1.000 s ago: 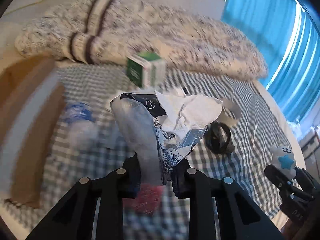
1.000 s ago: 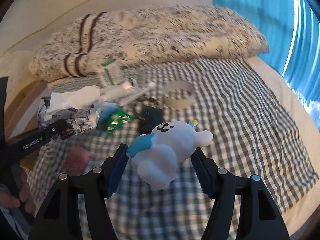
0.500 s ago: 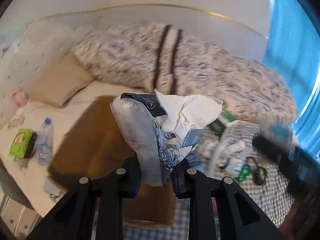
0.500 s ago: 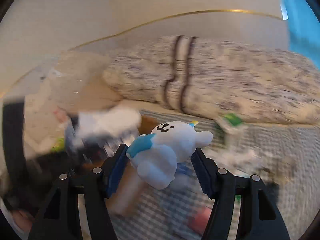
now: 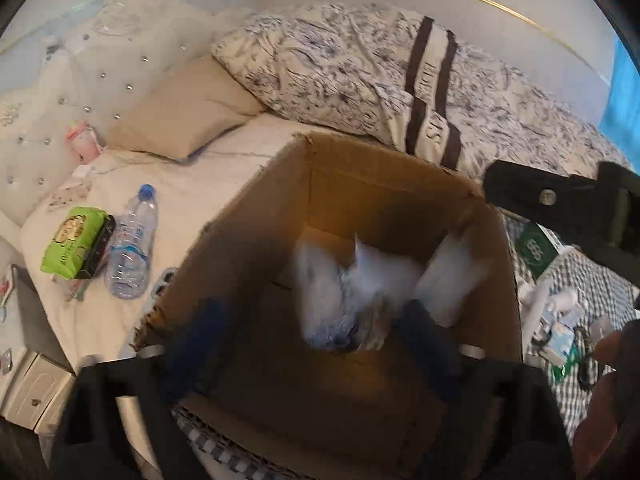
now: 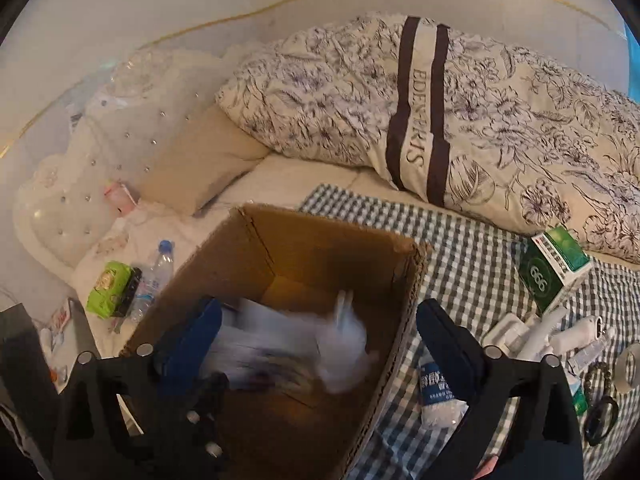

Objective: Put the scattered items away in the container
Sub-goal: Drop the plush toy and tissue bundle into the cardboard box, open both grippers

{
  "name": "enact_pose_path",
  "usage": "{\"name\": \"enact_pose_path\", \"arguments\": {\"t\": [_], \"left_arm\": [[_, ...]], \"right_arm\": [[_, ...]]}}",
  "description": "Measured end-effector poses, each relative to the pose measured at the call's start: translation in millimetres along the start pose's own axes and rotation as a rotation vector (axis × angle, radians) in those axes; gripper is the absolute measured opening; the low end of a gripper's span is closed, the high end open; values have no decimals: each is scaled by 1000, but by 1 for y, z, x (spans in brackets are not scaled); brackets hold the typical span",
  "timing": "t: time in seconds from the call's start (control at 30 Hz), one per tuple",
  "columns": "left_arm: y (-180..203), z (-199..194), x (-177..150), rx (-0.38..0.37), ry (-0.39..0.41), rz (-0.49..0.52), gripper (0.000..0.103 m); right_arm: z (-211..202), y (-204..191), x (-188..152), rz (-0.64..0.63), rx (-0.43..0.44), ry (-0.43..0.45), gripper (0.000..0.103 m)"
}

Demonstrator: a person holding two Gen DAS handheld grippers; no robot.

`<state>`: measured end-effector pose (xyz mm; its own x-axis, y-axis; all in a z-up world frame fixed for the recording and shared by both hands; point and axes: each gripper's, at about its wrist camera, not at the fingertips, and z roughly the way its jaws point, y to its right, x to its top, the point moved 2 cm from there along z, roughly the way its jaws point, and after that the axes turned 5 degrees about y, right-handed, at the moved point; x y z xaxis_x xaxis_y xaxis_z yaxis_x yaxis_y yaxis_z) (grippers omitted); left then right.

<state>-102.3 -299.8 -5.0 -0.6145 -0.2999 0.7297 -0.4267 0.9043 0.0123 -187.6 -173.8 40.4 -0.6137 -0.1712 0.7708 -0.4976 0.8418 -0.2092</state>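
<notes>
Here, a cardboard box (image 5: 372, 184) on a bed is seen from above.
Both grippers, left (image 5: 316, 344) and right (image 6: 320, 340), are spread wide over blurred white items (image 5: 360, 292) inside.

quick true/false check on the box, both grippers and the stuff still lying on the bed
1. The cardboard box is open at the top. True.
2. The right gripper is clamped on the plush toy. False: its jaws are wide apart and blurred white items sit in the box below.
3. The left gripper is open over the box. True.
4. The green carton is already inside the box. False: it lies on the checked blanket, outside the box.
5. A water bottle lies on the white sheet next to a green packet. True.
6. The floral pillow is packed in the box. False: it lies on the bed behind it.
</notes>
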Motion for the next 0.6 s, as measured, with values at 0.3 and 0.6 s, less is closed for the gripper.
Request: {"name": "enact_pose_path", "arguments": {"t": [0.3, 0.6], "left_arm": [[25, -49, 15, -62, 84, 18, 100], [97, -134, -13, -195, 157, 61, 103]], "right_arm": [[-76, 23, 15, 26, -21, 118, 99], [-211, 104, -20, 70, -187, 212, 99]]}}
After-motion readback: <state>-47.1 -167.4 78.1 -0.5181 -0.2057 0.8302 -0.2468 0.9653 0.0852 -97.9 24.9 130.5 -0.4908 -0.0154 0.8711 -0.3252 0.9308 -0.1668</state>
